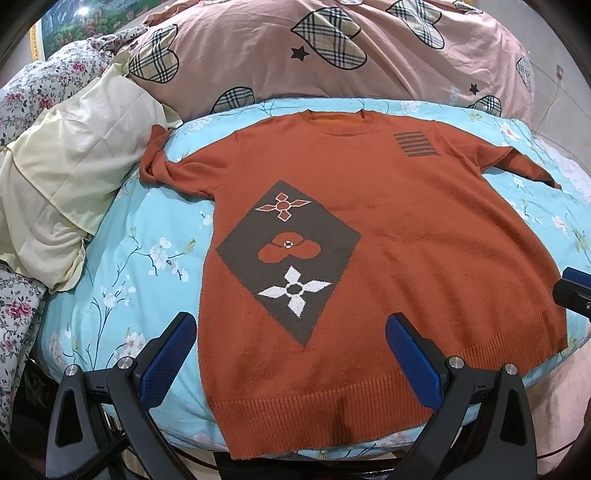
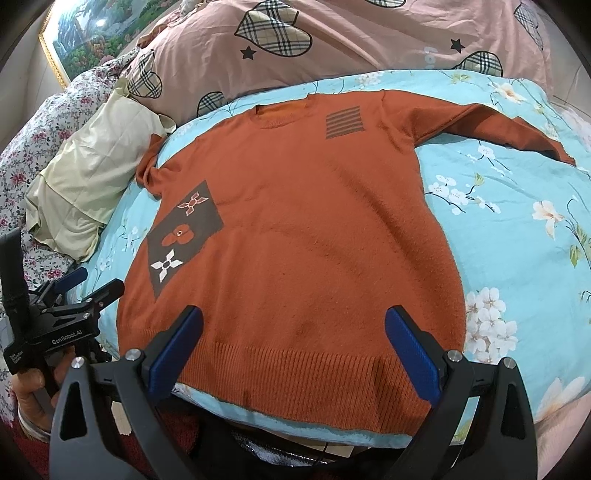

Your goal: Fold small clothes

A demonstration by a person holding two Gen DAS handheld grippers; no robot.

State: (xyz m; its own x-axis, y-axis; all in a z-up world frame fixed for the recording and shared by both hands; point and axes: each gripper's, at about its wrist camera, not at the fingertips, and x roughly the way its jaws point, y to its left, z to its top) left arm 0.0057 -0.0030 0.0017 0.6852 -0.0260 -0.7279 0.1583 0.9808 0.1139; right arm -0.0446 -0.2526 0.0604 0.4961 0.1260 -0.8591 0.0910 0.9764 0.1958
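Observation:
An orange knit sweater with a grey diamond patch lies flat, front up, on a light blue floral cushion. It also shows in the right wrist view. Its left sleeve is bunched; its right sleeve stretches out. My left gripper is open above the hem's left part. My right gripper is open above the hem's right part. The left gripper also shows at the right wrist view's left edge. Both are empty.
A cream pillow lies left of the cushion. A pink quilt with plaid hearts is piled behind. Flowered bedding sits at far left. A framed picture hangs at back left.

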